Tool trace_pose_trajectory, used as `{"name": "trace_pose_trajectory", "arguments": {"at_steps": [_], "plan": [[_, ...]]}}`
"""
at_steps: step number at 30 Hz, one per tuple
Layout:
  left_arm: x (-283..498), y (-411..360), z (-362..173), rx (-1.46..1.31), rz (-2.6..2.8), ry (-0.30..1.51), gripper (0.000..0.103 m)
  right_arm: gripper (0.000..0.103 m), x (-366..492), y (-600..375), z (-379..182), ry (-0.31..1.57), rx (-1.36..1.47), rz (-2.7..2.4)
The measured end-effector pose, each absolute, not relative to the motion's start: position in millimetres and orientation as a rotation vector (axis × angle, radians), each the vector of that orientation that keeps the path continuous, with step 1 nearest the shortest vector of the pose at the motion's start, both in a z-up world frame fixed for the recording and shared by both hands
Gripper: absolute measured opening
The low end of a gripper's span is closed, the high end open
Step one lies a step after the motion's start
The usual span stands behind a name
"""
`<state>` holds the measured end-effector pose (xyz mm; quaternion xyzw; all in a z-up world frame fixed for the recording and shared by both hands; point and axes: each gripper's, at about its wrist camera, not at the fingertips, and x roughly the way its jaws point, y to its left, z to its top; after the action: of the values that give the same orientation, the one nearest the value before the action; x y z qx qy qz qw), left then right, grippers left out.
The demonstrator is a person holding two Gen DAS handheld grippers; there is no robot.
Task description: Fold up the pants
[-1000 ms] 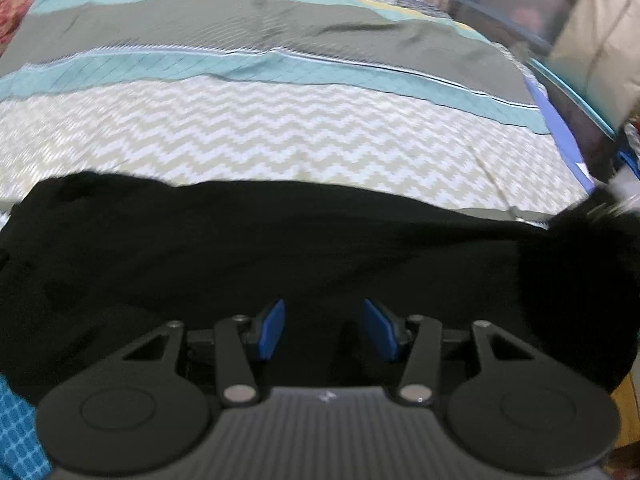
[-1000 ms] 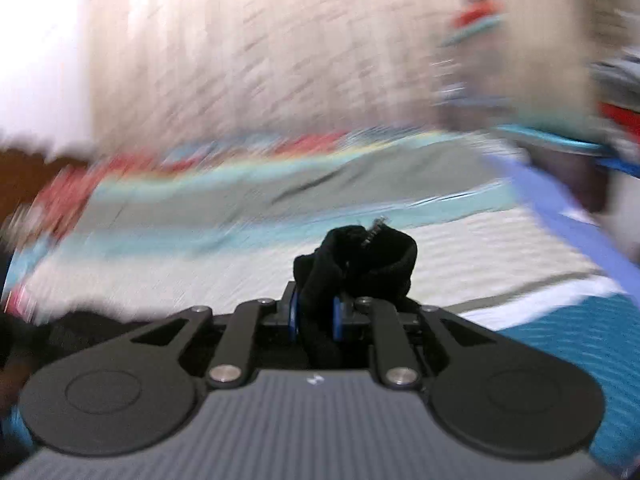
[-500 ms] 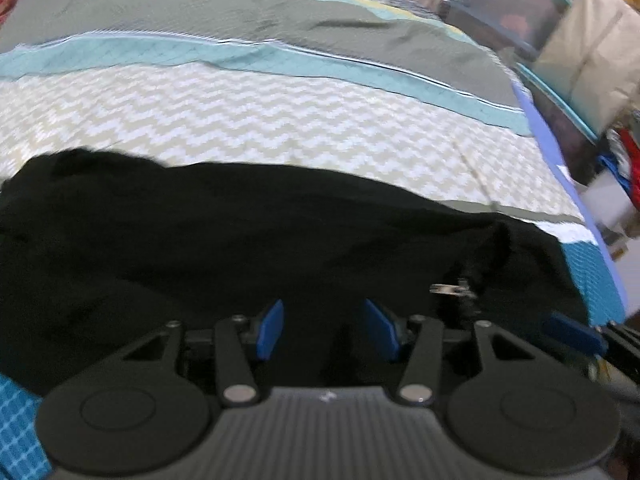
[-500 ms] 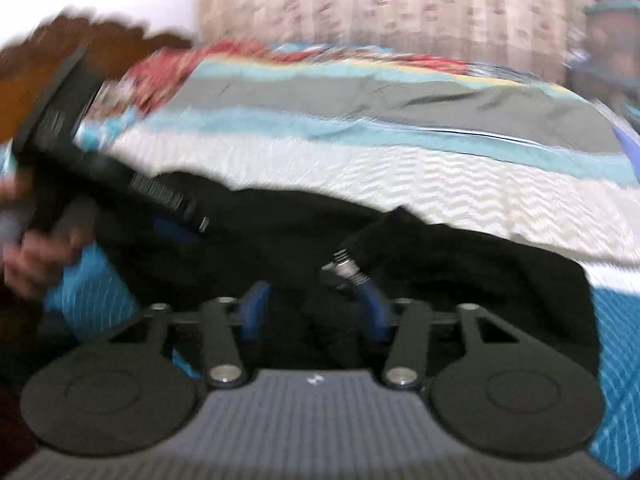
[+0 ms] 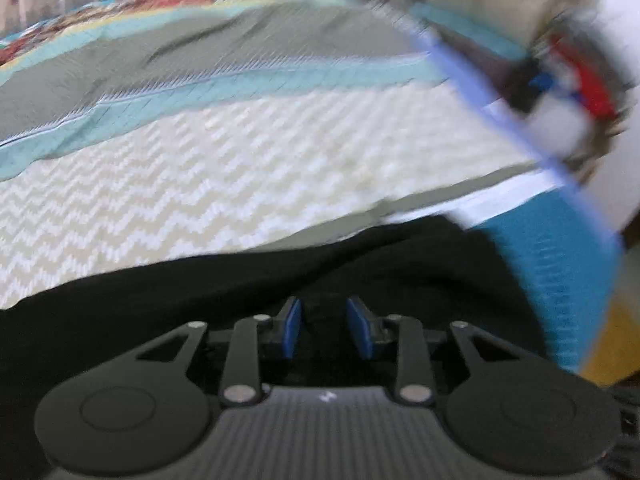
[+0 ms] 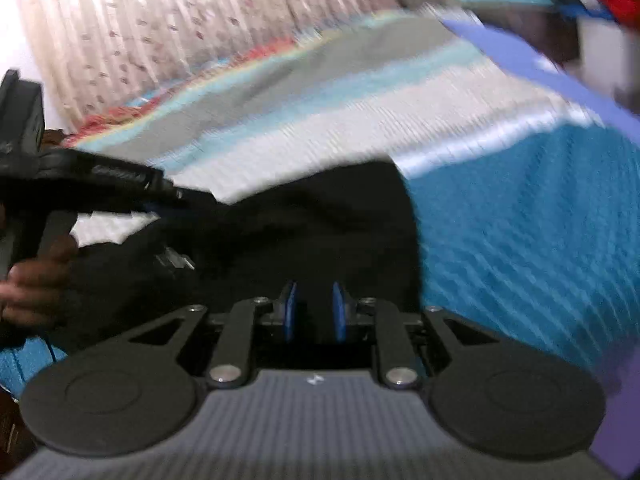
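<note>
The black pants (image 5: 248,280) lie on the striped bedspread, across the near part of the bed. My left gripper (image 5: 323,330) is open just above the black cloth, with nothing between its blue pads. In the right wrist view the pants (image 6: 320,224) lie under my right gripper (image 6: 313,316), which is open with a narrow gap and holds nothing. A metal zipper pull (image 6: 176,258) shows on the cloth to the left. The left gripper's body (image 6: 100,184) and the hand holding it show at the left of that view. Both views are blurred.
The bedspread (image 5: 240,152) has chevron, teal and grey stripes. Its blue right edge (image 5: 500,112) drops off toward blurred boxes and red clutter (image 5: 580,72). A patterned curtain (image 6: 180,20) hangs behind the bed.
My right gripper has let go of the bunched pants cloth, which now lies on the bed. Both grippers have swung right, toward the bed's right edge; the left gripper's gap has narrowed a little.
</note>
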<state>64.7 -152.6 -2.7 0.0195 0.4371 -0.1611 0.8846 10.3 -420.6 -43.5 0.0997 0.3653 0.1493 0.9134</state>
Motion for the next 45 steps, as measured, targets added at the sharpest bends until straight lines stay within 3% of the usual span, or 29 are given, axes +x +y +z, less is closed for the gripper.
{"name": "trace_pose_trajectory", "arguments": {"at_steps": [2,12,24,33,45], "plan": [[75.2,-146.3,-13.4,0.002,-0.307,0.938,0.044,0.017,4.8,-425.9,-49.7,0.736,0.243,0.316],[24.9,-54.1,27.9,-0.242,-0.317,0.860,0.044,0.022,-5.6,-385.5,-3.4,0.597,0.269,0.467],[-52.0,51.3,12.5,-0.102,0.112,0.887,0.044,0.024,20.2,-235.6,-0.8,0.789,0.255,0.699],[-68.9,80.6,0.1,-0.142,0.143,0.900,0.045,0.036,10.5,-216.0,-8.5,0.873,0.275,0.629],[-73.3,94.5,-4.4,-0.187,0.145,0.891,0.049,0.038,10.1,-198.3,-12.1,0.891,0.231,0.598]]}}
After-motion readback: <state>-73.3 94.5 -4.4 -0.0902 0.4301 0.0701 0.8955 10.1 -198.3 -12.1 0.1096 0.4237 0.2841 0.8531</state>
